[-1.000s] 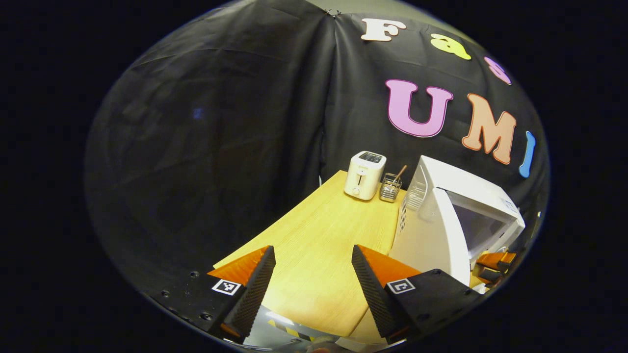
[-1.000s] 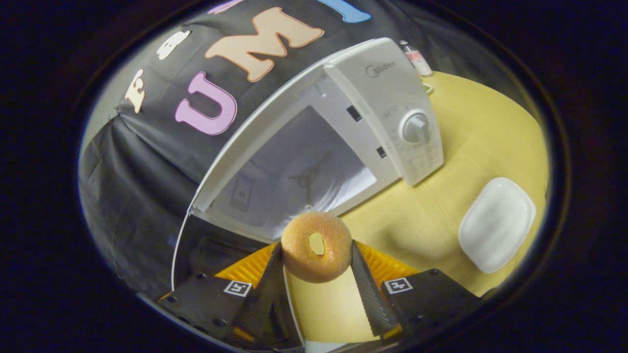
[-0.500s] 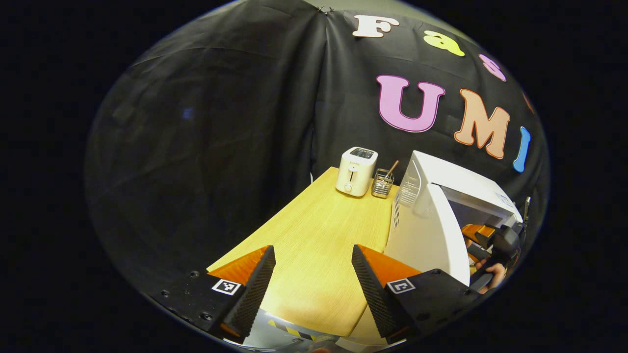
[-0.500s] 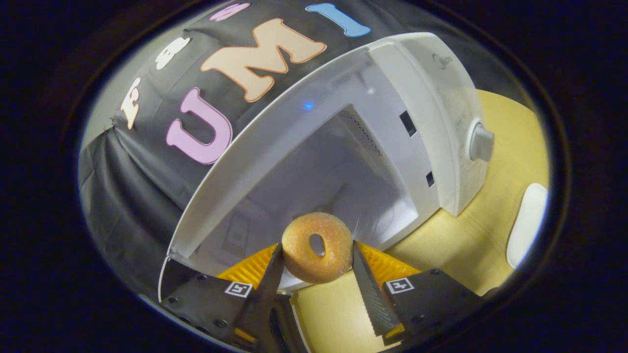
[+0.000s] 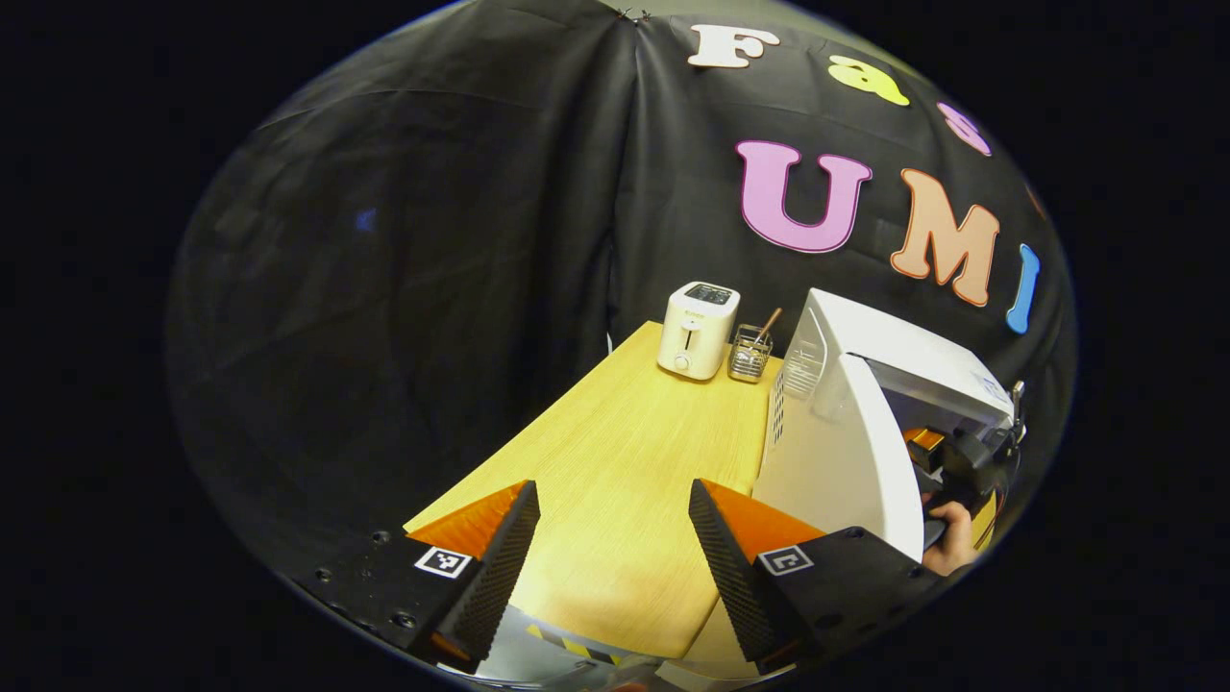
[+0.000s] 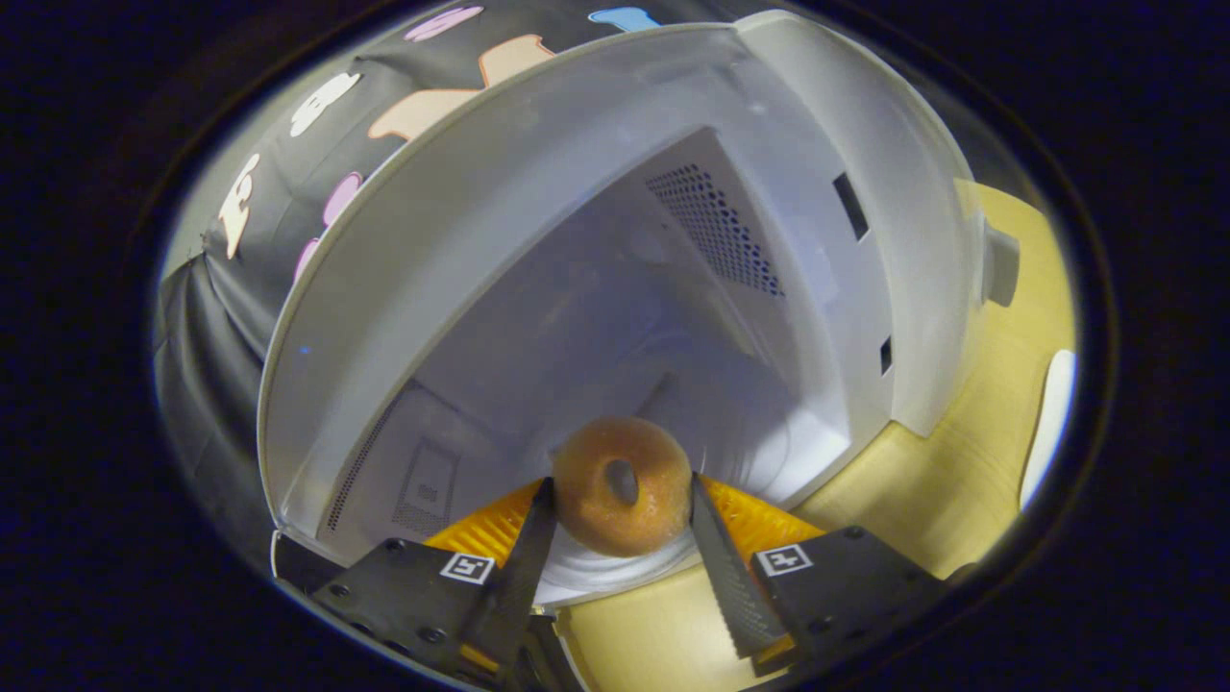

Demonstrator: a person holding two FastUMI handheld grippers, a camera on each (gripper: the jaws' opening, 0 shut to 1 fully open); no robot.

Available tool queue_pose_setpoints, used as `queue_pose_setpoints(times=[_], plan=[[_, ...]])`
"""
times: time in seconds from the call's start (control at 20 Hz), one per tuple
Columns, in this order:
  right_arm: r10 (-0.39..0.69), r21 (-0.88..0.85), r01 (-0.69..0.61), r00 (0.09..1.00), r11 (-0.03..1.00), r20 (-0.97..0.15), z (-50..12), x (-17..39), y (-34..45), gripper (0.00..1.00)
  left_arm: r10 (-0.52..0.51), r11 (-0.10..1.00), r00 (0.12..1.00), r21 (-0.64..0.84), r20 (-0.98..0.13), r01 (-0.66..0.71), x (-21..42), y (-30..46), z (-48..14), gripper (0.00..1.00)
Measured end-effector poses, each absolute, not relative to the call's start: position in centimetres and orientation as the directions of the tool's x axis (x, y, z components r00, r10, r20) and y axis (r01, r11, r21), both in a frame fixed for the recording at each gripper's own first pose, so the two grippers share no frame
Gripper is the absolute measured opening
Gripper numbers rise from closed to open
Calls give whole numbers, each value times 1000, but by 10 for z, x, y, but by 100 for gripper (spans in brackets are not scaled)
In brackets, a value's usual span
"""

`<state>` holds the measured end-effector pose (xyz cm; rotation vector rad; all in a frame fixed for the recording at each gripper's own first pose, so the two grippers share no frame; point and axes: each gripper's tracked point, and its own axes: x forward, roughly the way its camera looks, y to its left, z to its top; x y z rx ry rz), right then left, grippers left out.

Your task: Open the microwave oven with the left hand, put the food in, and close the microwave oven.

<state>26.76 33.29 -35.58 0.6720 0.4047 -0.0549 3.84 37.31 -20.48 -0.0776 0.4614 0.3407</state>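
Right gripper at the mouth of the open microwave oven, carrying the food, a sugared ring doughnut, held on edge with both fingers pressed against its opposite sides. The doughnut hangs just above the front rim of the glass turntable, at the threshold of the cavity and not yet set down.

Risks, as judged from this position: (a) the doughnut is soft and is gripped across its rim, so a tighter squeeze would likely deform it, while a slack one would let it roll out of the grip, since it stands on edge; (b) released this near the opening, it may land on the turntable's front rim and tip out onto the tabletop, or foul the door when that is shut; (c) the gripper's fingers may strike the cavity floor or the side wall if the approach runs low or off-centre.

Left gripper held over the tabletop beside the door, which stands wide open; its fingers are well apart and hold nothing, and they touch neither door nor tabletop. In the left gripper view the right gripper and the hand that holds it appear past the door's edge. A toaster and a wire utensil holder stand at the far end of the tabletop, well apart from the work.
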Motion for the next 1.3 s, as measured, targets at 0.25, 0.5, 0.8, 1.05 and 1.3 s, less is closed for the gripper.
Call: queue_pose_setpoints(times=[0.25,0.5,0.8,1.05,1.3], plan=[[93,582,144,929,801,-359,-351,275,339,76,294,945,842,3,-452,-328,36,370,-205,92],[115,544,106,927,832,-357,-344,265,339,89,280,948,846,-8,-453,-318,35,365,-206,92],[125,415,36,926,909,-356,-335,227,322,99,235,964,860,-8,-454,-267,33,353,-208,83],[123,308,-9,927,951,-353,-318,182,298,99,201,976,856,20,-477,-218,30,347,-213,47],[119,261,-28,933,965,-340,-290,147,275,100,220,975,848,81,-482,-207,27,353,-220,4]])
